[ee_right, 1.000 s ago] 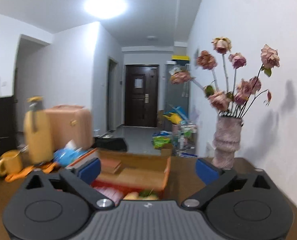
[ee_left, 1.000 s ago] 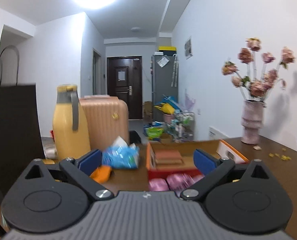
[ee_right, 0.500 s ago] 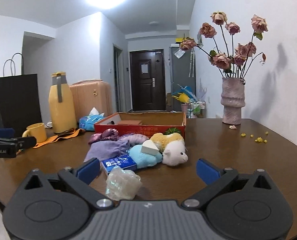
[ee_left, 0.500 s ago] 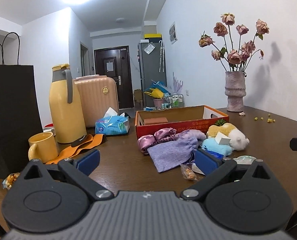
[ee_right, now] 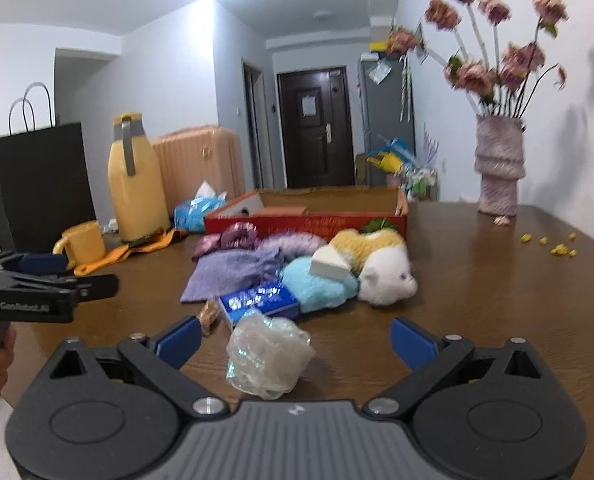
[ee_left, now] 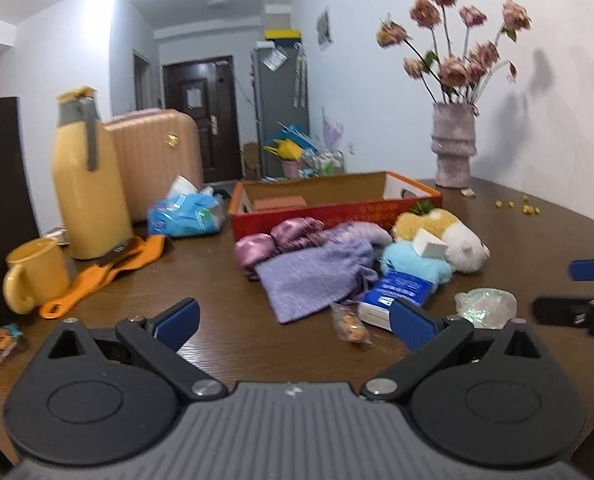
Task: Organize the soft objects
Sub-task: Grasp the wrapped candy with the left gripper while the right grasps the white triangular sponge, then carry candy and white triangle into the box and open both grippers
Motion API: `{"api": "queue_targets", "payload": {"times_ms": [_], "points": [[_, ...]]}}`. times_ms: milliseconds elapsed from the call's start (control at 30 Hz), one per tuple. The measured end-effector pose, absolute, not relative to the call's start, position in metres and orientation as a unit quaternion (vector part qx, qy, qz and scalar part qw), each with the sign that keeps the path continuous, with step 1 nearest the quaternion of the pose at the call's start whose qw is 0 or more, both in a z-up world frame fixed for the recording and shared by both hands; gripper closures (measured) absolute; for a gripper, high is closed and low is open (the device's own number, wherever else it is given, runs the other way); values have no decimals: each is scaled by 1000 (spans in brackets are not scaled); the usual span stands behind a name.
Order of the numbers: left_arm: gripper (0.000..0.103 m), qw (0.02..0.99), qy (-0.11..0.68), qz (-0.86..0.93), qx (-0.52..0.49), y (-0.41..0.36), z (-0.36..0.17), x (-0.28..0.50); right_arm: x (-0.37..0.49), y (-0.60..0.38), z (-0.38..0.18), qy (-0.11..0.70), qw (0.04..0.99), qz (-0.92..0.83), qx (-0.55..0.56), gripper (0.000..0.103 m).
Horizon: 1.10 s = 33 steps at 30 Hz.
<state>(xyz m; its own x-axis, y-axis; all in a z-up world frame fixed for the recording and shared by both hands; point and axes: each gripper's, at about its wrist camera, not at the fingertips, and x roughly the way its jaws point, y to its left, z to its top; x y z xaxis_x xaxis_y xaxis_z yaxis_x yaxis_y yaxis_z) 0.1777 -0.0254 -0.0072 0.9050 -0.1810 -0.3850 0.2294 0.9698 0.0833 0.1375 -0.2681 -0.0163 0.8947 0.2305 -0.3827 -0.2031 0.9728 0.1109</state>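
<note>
Both grippers hover spread wide, gripping nothing: my left gripper above the table, my right gripper over a crumpled clear wrapper. Ahead lie the purple pouch, blue plush and white-and-yellow plush, just before the red box.
</note>
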Motion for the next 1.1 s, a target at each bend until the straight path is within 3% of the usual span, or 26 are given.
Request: {"api": "queue_targets", "payload": {"times_ms": [167,300,467,633,833,900,967,1033,1100], "points": [[0,965,220,-126,68,-44,-20,202,168,-255,-33,236,964,122,18,19],[3,958,236,-142,76,-57,-28,221,192,-251,-41,255,960,118,9,44],[39,950,267,-147,74,-64,-40,246,212,-265,-41,258,961,95,16,44],[61,940,298,-150,64,-63,-50,261,220,-279,-29,234,967,94,31,37],[65,934,321,-151,49,-64,-58,276,254,-277,-18,219,969,112,11,37],[85,934,318,-151,54,-65,-58,280,275,-274,-18,226,966,124,4,38],[87,934,318,-155,49,-63,-57,282,294,-272,-19,234,963,131,5,39],[87,934,318,-154,45,-60,-55,282,312,-270,-22,252,958,139,9,46],[88,936,316,-149,43,-57,-53,281,328,-269,-30,278,950,139,18,63]]}}
